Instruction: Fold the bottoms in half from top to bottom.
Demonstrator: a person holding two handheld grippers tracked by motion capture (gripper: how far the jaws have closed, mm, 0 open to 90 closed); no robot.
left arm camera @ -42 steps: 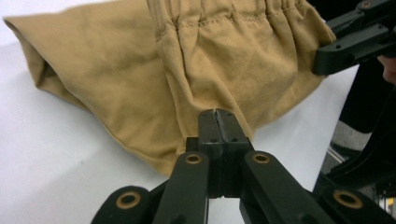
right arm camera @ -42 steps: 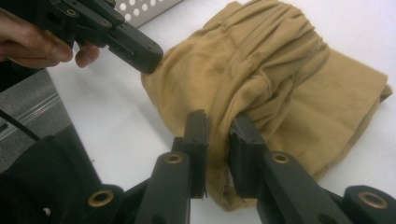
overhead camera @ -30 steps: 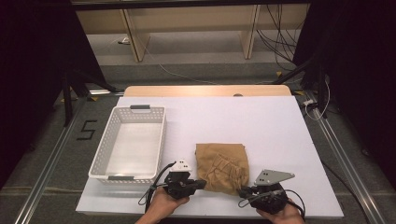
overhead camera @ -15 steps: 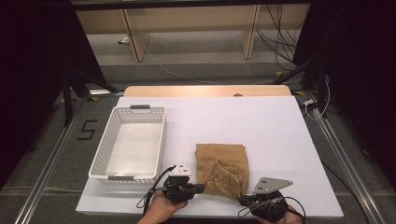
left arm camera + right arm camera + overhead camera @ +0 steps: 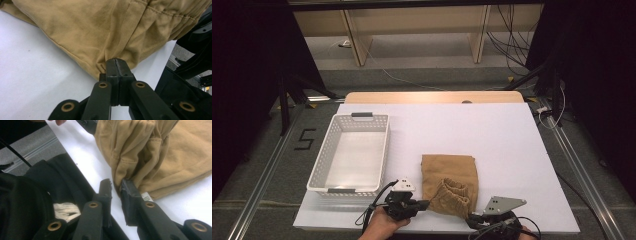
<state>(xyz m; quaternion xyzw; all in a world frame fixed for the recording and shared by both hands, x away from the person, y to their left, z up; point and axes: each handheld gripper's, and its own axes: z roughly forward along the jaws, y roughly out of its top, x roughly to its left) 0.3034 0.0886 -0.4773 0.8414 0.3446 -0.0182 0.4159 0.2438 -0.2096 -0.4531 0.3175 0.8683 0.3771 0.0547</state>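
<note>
A tan garment (image 5: pixel 449 172) lies on the white table (image 5: pixel 512 140), its near edge bunched up into a raised fold. My left gripper (image 5: pixel 424 204) is shut on the fold's left hem (image 5: pixel 100 25), with the jaws (image 5: pixel 116 63) pressed together on the cloth. My right gripper (image 5: pixel 469 216) is at the fold's right end. Its jaws (image 5: pixel 116 185) have just been opening and stand slightly apart. A pleat of the garment (image 5: pixel 150 150) hangs at the gap between the tips, and the pads do not press on it.
A white slatted basket (image 5: pixel 362 116) stands on the left of the table, close to my left hand. The table's near edge runs just under both grippers. Shelving and cables lie on the floor beyond the far edge.
The garment's near edge has been drawn up into a bunched fold. Both grippers have shifted slightly toward the near edge.
</note>
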